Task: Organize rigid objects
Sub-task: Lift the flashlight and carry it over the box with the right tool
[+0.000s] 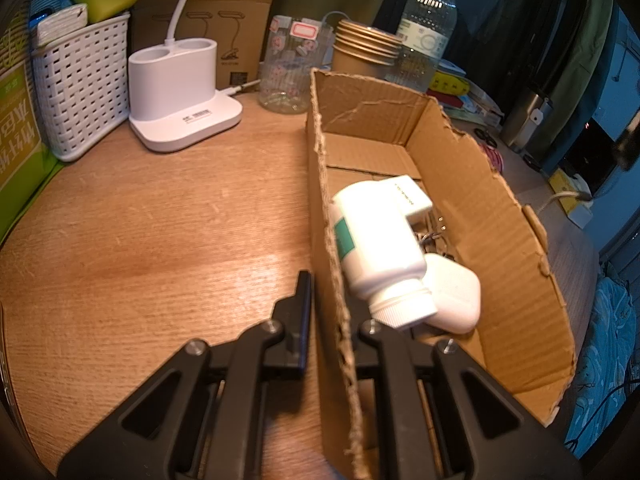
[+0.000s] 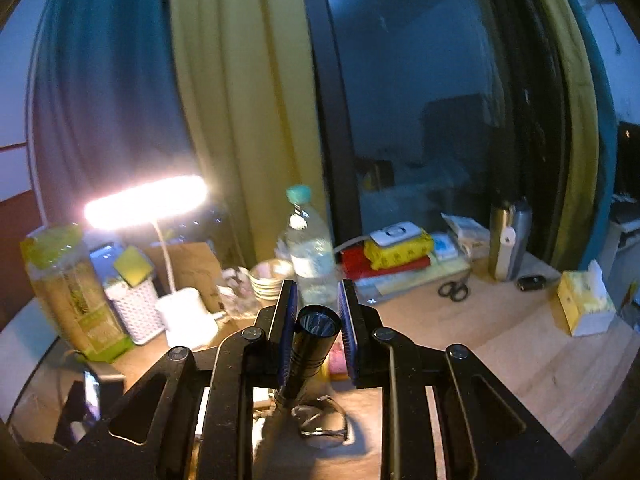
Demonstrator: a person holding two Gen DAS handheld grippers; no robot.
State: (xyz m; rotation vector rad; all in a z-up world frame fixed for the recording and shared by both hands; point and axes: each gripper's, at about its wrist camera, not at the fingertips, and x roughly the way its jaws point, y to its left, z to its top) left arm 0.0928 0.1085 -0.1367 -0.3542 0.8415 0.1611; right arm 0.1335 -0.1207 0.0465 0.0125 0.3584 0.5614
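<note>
Clamping the torn brown cardboard box (image 1: 480, 216) wall, the left gripper (image 1: 330, 312) steadies it while the right gripper (image 2: 318, 320) pinches a short black metal flashlight (image 2: 310, 344) mid-barrel above the table; rigid, smooth, probably slippery.

Close wrist views, shared water bottle (image 1: 430, 20) behind desk (image 1: 160, 220).

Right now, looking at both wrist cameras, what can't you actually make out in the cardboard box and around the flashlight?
- Left wrist view: metal bits in the cardboard box, hidden by the white pill bottle; unidentifiable.
- Left wrist view: left gripper's inner finger, hidden behind the box wall it clamps.
- Right wrist view: flashlight's tail, hidden by the right gripper.
- Right wrist view: glasses, blurred.
- Right wrist view: the box, out of frame.
</note>
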